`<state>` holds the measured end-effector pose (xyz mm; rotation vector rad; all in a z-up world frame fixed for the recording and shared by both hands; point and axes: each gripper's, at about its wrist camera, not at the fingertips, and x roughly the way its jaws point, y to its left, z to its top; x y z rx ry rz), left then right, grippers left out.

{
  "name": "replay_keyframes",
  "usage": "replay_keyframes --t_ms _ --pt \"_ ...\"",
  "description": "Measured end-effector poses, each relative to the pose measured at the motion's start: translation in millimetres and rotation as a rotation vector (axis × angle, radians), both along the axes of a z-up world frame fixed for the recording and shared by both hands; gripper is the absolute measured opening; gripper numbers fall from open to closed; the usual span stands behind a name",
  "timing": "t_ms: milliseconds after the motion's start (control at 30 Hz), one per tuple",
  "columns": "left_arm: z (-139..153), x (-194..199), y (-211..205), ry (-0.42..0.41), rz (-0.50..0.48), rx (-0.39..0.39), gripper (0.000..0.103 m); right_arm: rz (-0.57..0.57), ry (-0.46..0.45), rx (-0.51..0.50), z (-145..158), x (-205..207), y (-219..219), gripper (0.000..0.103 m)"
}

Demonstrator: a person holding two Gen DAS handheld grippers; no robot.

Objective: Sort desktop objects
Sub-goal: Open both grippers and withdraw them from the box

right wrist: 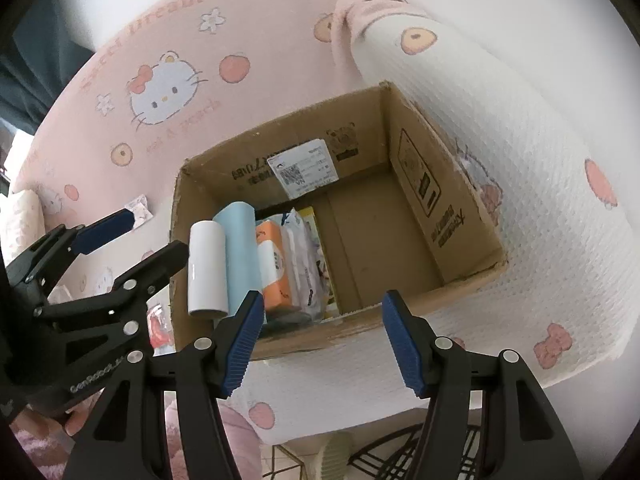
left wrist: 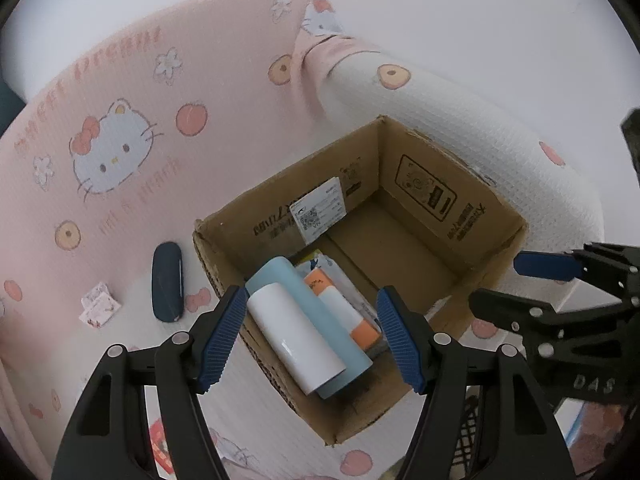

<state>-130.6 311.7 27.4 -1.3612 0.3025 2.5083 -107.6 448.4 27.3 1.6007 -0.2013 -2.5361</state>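
Left tool (left wrist: 310, 340) at my end, jaws spread, released above white-and-blue bottle (left wrist: 308, 328) leaning on near wall of cardboard box (left wrist: 420, 200). Right tool (right wrist: 322, 344) likewise gaping, empty, over box rim. Orange tissue pack (right wrist: 276, 268) beside bottle. Dark glasses case (left wrist: 167, 282) outside box on pink cartoon-cat sheet (left wrist: 120, 100).

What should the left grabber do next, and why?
Probably swing left toward the dark blue case lying outside the cardboard box. The left gripper is open and holds nothing, the blue-and-white bottle already sits in the box with the tissue packs, and the case is the nearest item not yet sorted.
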Motion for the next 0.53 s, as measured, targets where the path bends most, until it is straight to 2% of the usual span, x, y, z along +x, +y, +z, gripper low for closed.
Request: replay_keyframes --t_ms 133,333,533 --pt "1 -3 -5 -0.008 0.031 0.004 0.072 0.016 0.020 0.028 9 3 -7 0.059" --pt "2 2 -6 -0.017 0.014 0.012 0.072 0.051 0.024 0.040 13 5 -13 0.060" --pt "7 7 -1 0.018 -0.004 0.006 0.072 0.062 0.021 0.041 13 7 -12 0.060"
